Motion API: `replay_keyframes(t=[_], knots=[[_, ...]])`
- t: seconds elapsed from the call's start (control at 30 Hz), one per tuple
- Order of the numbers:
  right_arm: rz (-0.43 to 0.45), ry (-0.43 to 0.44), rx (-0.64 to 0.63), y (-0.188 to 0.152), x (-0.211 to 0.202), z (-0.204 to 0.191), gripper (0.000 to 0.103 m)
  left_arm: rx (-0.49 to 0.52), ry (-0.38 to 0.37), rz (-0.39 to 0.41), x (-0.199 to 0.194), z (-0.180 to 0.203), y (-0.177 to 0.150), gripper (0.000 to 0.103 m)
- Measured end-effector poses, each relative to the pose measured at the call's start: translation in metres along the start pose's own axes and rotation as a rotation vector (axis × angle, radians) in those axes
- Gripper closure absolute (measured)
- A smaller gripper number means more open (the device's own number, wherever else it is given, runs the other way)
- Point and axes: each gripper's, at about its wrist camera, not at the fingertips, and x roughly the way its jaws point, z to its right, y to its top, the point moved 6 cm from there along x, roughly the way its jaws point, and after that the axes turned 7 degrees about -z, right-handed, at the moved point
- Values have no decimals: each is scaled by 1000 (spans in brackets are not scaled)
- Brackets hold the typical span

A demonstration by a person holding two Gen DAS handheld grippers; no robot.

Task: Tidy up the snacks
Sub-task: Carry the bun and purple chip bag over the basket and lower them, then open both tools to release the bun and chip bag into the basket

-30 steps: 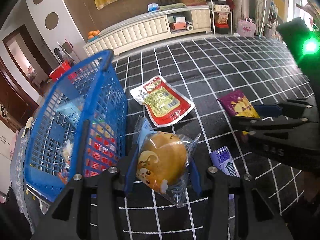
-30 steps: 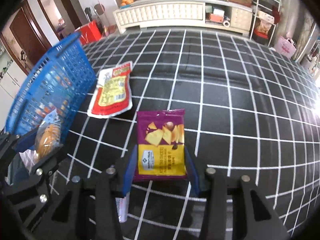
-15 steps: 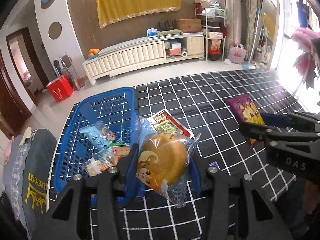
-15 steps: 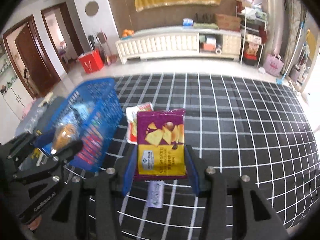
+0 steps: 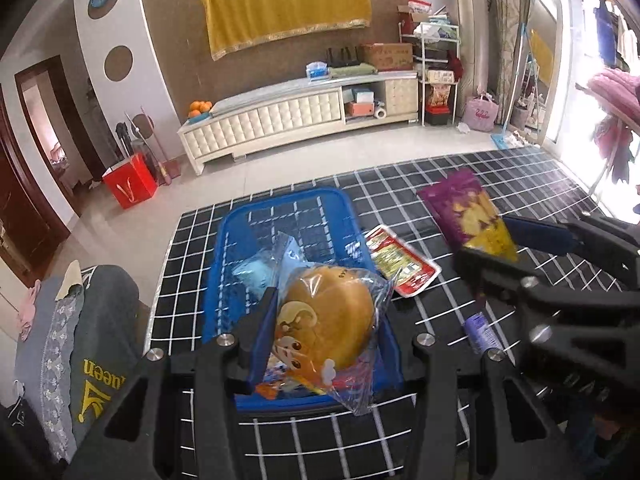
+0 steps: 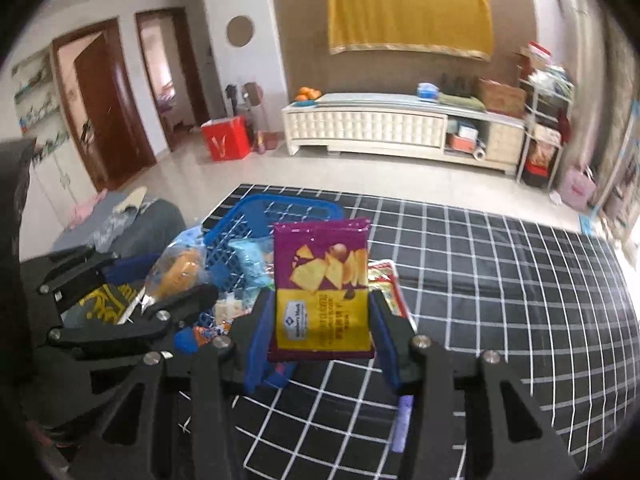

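we hold two tongs. our left tongs [image 5: 326,326] are clenched on one bun [image 5: 330,320] in a clear wrapper, raised over the near end of the one blue basket [image 5: 280,208]. our right tongs [image 6: 320,330] are clenched on one purple chip bag [image 6: 322,280], held upright in the air to the right of the basket and apart from it.

the basket stands on a black cloth with a white grid [image 5: 400,432]. inside it we count one pale blue packet [image 5: 256,276] that we can tell apart; near that lie more snacks in red and orange, but the bun and the blue pads of the left tongs cover them and we cannot count them.

outside the basket two snacks lie on the cloth. one red pouch [image 5: 400,266] lies just right of the basket, its left edge against or under the rim; we cannot tell which. one small purple pack [image 5: 480,330] lies nearer to us, well right of the basket, partly cut off by the right tongs in the left view and only a thin strip in the right view [image 6: 402,424].

left of the basket lies a grey cloth with yellow letters [image 5: 96,360], of which only part can be read. the print on the chip bag is too blurred to read. the far room holds one white cabinet [image 5: 296,116] and one yellow cloth [image 5: 288,4] on the wall.
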Motion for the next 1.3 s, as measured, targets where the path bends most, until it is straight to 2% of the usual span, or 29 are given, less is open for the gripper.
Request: replay_keyframes(t=[0.07,0.2,0.27,0.43,0.53,0.63,0.8,0.9,0.97,1.07,1.2,1.3], knots=[[-25,10,-12,3,14,-9,52,-4,14,-29,12,-14,-4,59],[-60,35,-11,4,35,-20,52,-31,-25,-97,37,-35,-15,59],[-80,39,-16,3,46,-26,52,-25,-15,-115,45,-40,-22,59],[-130,48,-17,-1,63,-32,52,-14,7,-166,64,-48,-33,59],[-151,16,-38,-4,75,-37,52,-18,15,-189,75,-55,-38,59],[-185,36,-27,-10,87,-37,52,-55,-17,-204,85,-61,-38,58],[-177,40,-30,-6,86,-36,52,-46,-33,-232,97,-57,-44,58],[-162,44,-16,-2,83,-36,52,-27,-11,-235,101,-56,-46,57],[-152,55,-16,1,81,-38,52,-34,-23,-237,100,-57,-45,57],[-153,58,-14,5,81,-40,52,-32,-50,-230,94,-58,-42,47],[-147,49,-22,6,79,-44,52,6,10,-187,79,-60,-35,38],[-150,70,-10,6,77,-45,52,-2,5,-166,68,-65,-33,35]])
